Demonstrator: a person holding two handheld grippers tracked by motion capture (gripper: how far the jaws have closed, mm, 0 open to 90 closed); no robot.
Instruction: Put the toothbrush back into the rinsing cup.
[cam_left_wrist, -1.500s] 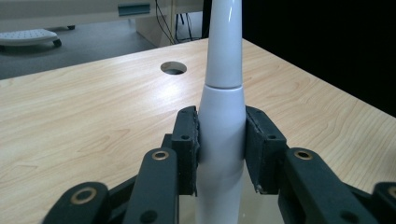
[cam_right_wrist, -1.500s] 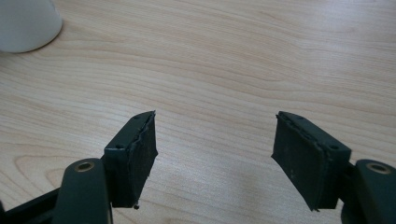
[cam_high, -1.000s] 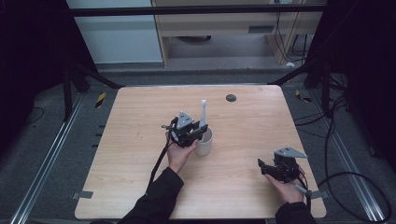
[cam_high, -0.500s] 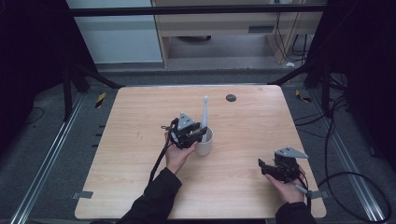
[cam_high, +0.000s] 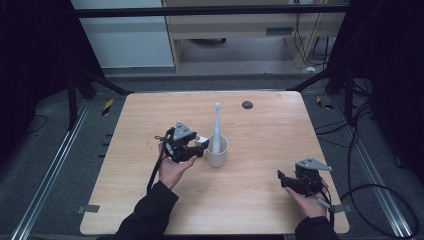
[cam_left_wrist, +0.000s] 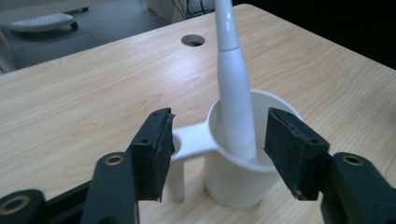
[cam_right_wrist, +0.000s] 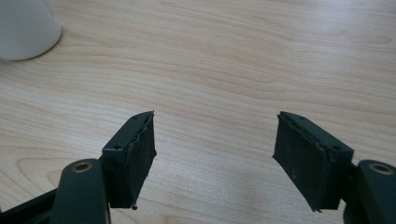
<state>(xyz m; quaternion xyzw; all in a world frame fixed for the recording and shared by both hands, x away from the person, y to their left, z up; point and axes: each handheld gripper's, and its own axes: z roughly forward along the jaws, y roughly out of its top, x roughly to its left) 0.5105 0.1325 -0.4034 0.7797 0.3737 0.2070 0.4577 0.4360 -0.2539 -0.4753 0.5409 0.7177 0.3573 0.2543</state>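
A white mug (cam_high: 218, 154) stands near the middle of the wooden table (cam_high: 260, 130), and a white toothbrush (cam_high: 216, 125) stands upright in it, leaning on the rim. My left gripper (cam_high: 202, 146) is just left of the mug, level with its handle. Its jaws have just been opening and stand wide apart. In the left gripper view, the mug (cam_left_wrist: 243, 179), its handle (cam_left_wrist: 191, 139) and the toothbrush (cam_left_wrist: 233, 88) sit just beyond the left gripper (cam_left_wrist: 217, 151), and the pads touch nothing. My right gripper (cam_high: 281, 179) rests open at the front right, and the right gripper (cam_right_wrist: 215, 154) frames bare wood.
A small round hole (cam_high: 247, 104) lies in the table behind the mug. The mug's base (cam_right_wrist: 23, 28) shows far off at the top left of the right gripper view. Dark floor, rails and cables surround the table.
My left gripper has let go of the toothbrush, opened wide and drawn back leftward from the mug. The toothbrush now stands free in the mug. The right hand has not moved.
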